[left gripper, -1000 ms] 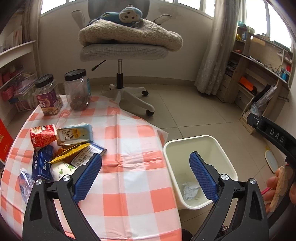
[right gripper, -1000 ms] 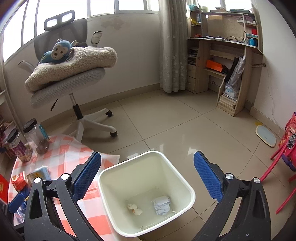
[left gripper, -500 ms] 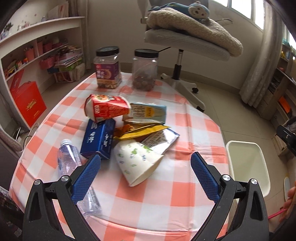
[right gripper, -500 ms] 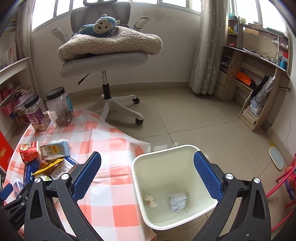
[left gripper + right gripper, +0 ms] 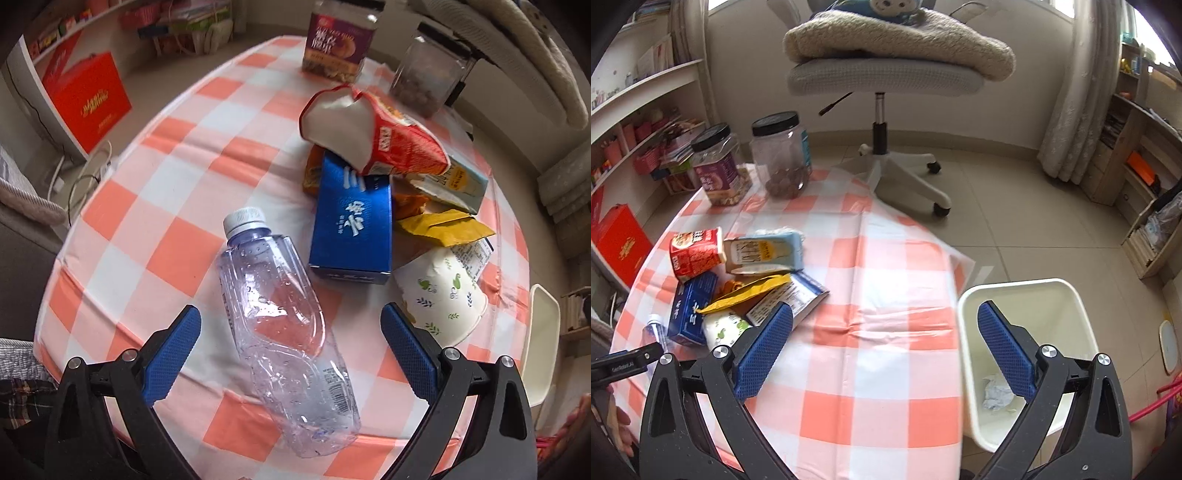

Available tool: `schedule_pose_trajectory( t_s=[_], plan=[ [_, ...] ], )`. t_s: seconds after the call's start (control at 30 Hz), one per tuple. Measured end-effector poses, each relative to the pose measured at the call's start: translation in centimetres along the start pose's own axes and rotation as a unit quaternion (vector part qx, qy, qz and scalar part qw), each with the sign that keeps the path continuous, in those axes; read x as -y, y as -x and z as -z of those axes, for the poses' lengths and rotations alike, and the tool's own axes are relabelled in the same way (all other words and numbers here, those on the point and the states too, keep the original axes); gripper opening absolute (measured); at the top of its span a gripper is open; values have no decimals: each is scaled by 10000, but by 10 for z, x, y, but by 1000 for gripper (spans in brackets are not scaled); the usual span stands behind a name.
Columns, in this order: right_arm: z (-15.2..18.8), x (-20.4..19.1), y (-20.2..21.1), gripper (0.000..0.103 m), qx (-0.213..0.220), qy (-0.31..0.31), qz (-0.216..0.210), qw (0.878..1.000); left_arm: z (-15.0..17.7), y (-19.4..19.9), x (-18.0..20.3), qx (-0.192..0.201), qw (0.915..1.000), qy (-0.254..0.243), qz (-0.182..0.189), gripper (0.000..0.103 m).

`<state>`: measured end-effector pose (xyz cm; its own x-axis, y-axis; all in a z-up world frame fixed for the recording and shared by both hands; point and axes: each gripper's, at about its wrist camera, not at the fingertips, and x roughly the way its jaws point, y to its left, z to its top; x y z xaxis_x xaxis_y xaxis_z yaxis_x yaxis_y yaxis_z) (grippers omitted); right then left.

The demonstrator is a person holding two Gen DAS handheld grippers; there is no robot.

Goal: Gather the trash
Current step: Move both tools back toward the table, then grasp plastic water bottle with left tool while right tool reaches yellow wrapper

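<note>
A crushed clear plastic bottle (image 5: 284, 325) with a white cap lies near the front edge of the checked table (image 5: 177, 206). My left gripper (image 5: 291, 343) is open and empty, its fingers on either side of the bottle's lower half, just above it. Behind the bottle lie a blue carton (image 5: 352, 225), a red snack bag (image 5: 373, 136), a yellow wrapper (image 5: 443, 227) and a paper cup (image 5: 443, 295). My right gripper (image 5: 882, 350) is open and empty above the table's right side. The white trash bin (image 5: 1030, 295) stands on the floor to the right, with crumpled paper (image 5: 995, 391) inside.
Two black-lidded jars (image 5: 720, 170) (image 5: 781, 155) stand at the table's far edge. A grey office chair (image 5: 882, 74) with a blanket stands behind. Shelves line the left wall and a red box (image 5: 85, 99) stands on the floor. The left gripper shows in the right wrist view (image 5: 624, 363).
My left gripper has swung from the bin side to the left and come down over the bottle. My right gripper has turned left, from over the bin to the table.
</note>
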<state>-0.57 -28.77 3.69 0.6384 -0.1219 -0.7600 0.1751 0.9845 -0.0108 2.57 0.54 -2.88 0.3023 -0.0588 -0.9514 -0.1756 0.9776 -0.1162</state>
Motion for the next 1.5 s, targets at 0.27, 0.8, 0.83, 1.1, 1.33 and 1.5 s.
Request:
schedule_pose_trajectory(
  t_s=[0.27, 0.8, 0.83, 1.1, 1.33, 1.5],
  plan=[
    [2, -43, -62, 96, -1144, -364, -1096, 9867, 0, -42, -23, -889, 9929, 300, 737, 93],
    [-3, -82, -139, 70, -2270, -2223, -2764, 9070, -11, -12, -33, -355, 9926, -101, 1160, 58],
    [-4, -84, -144, 67, -2302, -2294, -2830, 9024, -11, -11, -34, -340, 9928, -128, 1144, 58],
    [-2, -91, -159, 21, -2338, -2207, -2634, 9095, -16, -8, -46, -125, 9939, -101, 1089, 58],
    [-15, -103, -129, 16, -1746, -1253, -2221, 9511, -26, 11, -47, 424, 9930, 6, 1099, 58],
    [-26, -108, -102, 14, -1166, -686, -1959, 9712, -33, 32, -41, 984, 9893, -60, 1076, 58]
  ],
)
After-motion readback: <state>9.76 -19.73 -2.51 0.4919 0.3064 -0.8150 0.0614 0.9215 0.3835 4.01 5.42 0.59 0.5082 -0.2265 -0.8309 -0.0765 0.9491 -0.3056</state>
